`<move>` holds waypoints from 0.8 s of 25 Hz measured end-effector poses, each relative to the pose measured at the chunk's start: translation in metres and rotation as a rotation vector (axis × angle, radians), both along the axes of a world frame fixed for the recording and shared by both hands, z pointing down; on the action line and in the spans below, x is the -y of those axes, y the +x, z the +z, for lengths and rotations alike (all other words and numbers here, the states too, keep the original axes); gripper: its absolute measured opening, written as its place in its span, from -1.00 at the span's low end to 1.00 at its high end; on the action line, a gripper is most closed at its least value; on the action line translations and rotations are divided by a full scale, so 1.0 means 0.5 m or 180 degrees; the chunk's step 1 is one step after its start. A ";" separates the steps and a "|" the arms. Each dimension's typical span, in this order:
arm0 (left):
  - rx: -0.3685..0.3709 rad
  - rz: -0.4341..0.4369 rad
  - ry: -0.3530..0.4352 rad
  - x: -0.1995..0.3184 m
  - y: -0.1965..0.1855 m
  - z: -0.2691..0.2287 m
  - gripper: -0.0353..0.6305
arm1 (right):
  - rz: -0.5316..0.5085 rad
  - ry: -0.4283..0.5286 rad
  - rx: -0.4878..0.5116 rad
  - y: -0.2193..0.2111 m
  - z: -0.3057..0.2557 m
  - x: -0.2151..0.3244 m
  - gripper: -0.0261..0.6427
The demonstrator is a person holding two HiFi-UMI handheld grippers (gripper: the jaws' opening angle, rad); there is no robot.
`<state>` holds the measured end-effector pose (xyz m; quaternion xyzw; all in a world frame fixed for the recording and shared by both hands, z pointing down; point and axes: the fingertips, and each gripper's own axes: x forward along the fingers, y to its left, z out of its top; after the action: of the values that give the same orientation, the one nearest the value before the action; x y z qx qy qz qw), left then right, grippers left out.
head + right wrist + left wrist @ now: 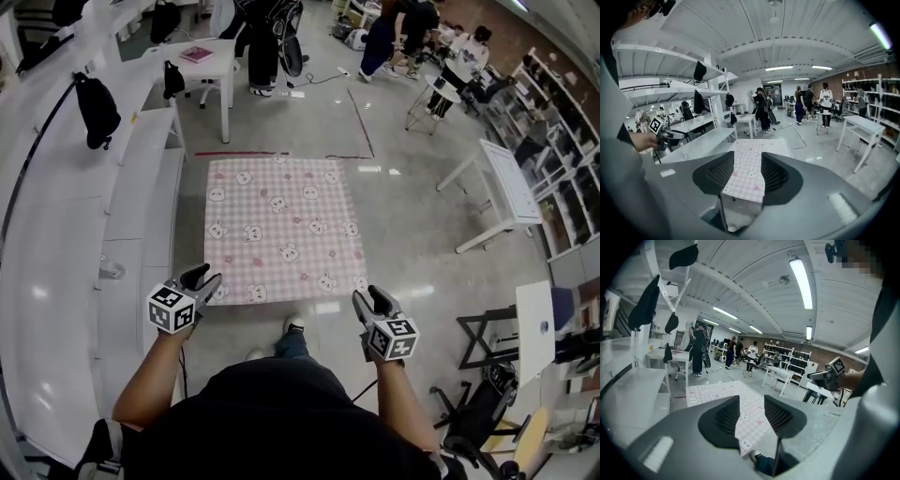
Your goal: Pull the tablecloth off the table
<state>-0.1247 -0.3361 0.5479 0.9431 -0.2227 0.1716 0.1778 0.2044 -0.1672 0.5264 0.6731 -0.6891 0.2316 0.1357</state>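
1. Grey shop floor; white benches at left, white table at right, people far back.
2. Pink checked tablecloth lies flat, fully covering its table.
3. Left gripper and right gripper hover near the cloth's near corners, jaws spread, apparently touching nothing.

My head view looks steeply down on the tablecloth from above. Both gripper views look forward from its near edge, between their fingers; all three share the tablecloth.
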 end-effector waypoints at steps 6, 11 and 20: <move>0.0172 0.0051 0.0020 -0.002 0.031 0.027 -0.41 | -0.0104 -0.0198 0.0004 0.025 0.076 0.035 -0.28; 0.0435 0.0132 0.0015 -0.010 0.070 0.074 -0.39 | -0.0298 -0.0388 -0.0170 0.055 0.149 0.064 -0.27; 0.0833 0.0317 -0.0096 0.005 0.138 0.178 -0.36 | -0.0577 -0.0914 -0.0339 0.092 0.298 0.095 -0.23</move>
<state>-0.0555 -0.3388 0.6372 0.9197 -0.1942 0.3051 0.1526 0.2503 -0.2147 0.6753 0.5933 -0.6987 0.2784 0.2870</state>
